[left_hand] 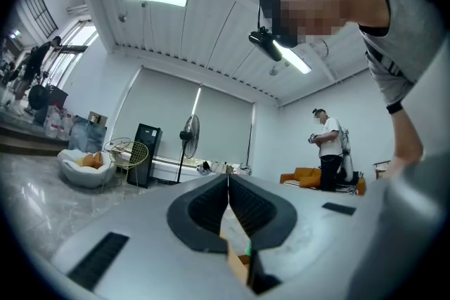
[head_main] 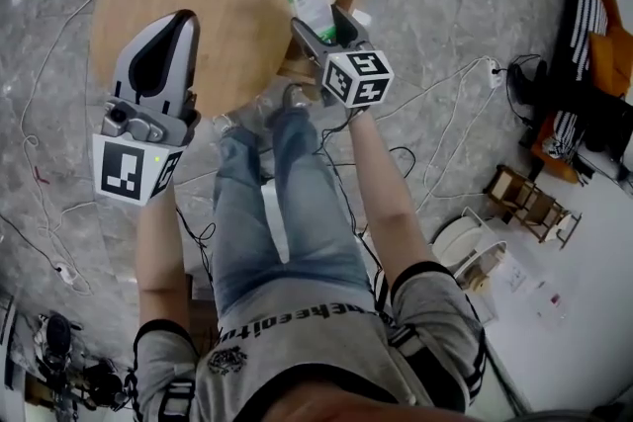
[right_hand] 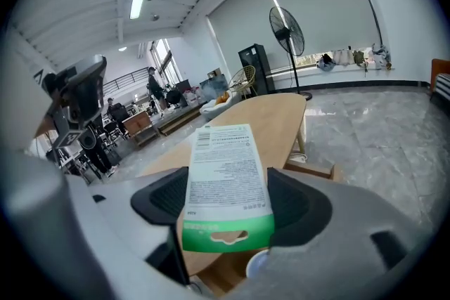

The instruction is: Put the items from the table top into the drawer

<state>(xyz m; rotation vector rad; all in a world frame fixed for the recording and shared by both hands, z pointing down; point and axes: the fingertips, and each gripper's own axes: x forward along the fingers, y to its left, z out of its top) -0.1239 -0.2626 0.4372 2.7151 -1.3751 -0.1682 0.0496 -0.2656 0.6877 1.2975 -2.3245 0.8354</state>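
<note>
Right gripper (head_main: 318, 20): I read the jaws pinching a green-white packet (right_hand: 225, 179), held in the air just off the wooden surface (head_main: 198, 5) edge, above the drawer (right_hand: 313, 168). Left gripper (left_hand: 227, 183): jaws pressed together, nothing between, over the surface's near edge.

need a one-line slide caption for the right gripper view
Right tool grips a green-and-white packet, with the oval wooden table and a standing fan beyond.
</note>
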